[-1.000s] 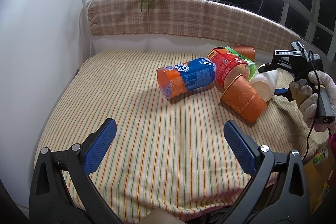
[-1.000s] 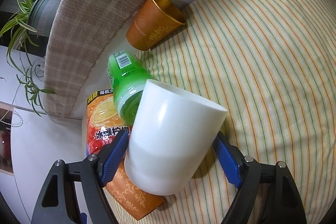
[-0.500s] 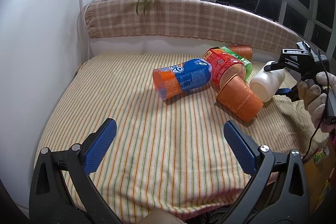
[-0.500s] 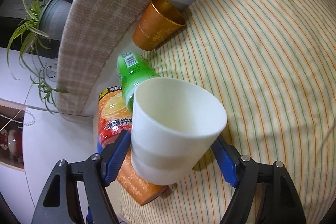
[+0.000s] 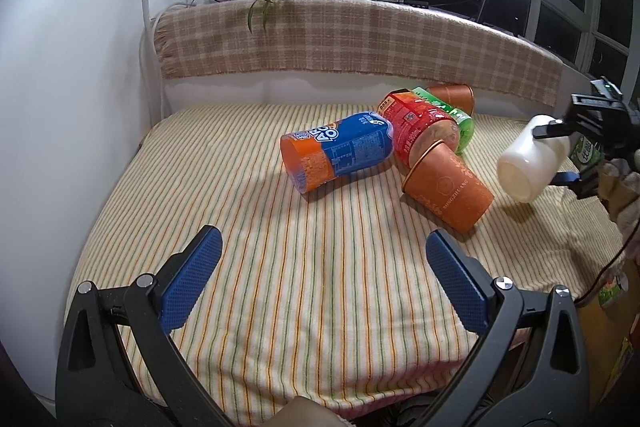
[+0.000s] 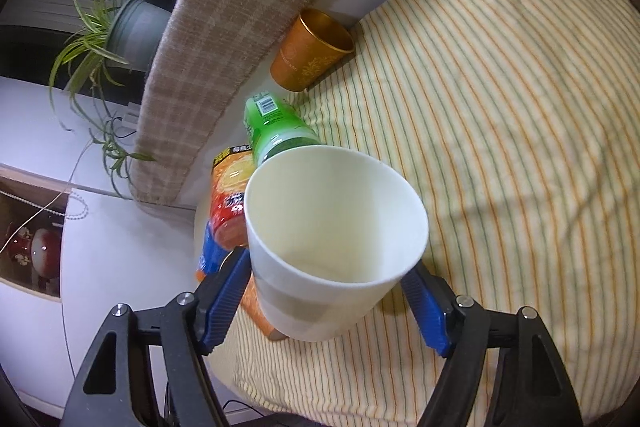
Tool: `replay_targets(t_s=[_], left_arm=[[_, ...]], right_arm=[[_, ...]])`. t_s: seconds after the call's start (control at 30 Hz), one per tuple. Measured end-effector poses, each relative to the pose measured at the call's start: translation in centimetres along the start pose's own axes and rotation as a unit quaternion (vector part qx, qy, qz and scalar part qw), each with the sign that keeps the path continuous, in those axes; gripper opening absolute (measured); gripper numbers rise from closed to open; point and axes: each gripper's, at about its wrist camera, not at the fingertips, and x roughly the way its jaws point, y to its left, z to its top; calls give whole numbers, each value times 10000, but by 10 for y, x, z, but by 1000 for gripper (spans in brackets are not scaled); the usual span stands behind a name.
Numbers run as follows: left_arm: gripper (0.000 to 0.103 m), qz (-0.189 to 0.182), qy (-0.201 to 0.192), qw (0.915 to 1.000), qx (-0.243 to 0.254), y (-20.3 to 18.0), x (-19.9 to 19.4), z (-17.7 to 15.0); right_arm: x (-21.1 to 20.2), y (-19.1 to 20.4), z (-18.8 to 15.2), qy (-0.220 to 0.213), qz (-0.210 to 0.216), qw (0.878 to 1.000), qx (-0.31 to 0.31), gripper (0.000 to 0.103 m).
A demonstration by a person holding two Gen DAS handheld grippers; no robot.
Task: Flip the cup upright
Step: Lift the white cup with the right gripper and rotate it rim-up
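My right gripper [image 6: 326, 303] is shut on a white cup [image 6: 332, 239] and holds it in the air above the striped cloth, tilted, with its open mouth toward the camera. In the left wrist view the white cup [image 5: 528, 163] hangs at the far right, held by the right gripper [image 5: 560, 155], its base pointing down and left. My left gripper [image 5: 320, 283] is open and empty, low over the near part of the striped cloth [image 5: 304, 267].
On the cloth lie an orange cup [image 5: 448, 183], a blue and orange bottle [image 5: 340, 151], a red bottle [image 5: 416, 131], a green bottle [image 6: 276, 127] and a second orange cup [image 6: 312, 51] by the plaid-covered back ledge [image 5: 360, 39]. A white wall is at the left.
The right gripper has lifted the white cup off the cloth and turned it, so its open mouth now faces the right wrist camera. The left gripper has stayed open and drawn back slightly.
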Motion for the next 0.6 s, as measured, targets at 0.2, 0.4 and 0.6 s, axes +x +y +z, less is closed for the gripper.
replay_targets(t_s=[0.2,0.4,0.6], left_arm=[[103,-42,-6,10000,12,-1,-2,2],[103,-132,-5,9998,115,-5,-7,5],[103,-424,171,9988,175,-13,-5,8]], right_arm=[[-15,7,-20,108,111,9997,-183,77],[-12,16,-44,623,162,9971,-402,77],[-2,12,-62,1241,-85,9906,-567,77]])
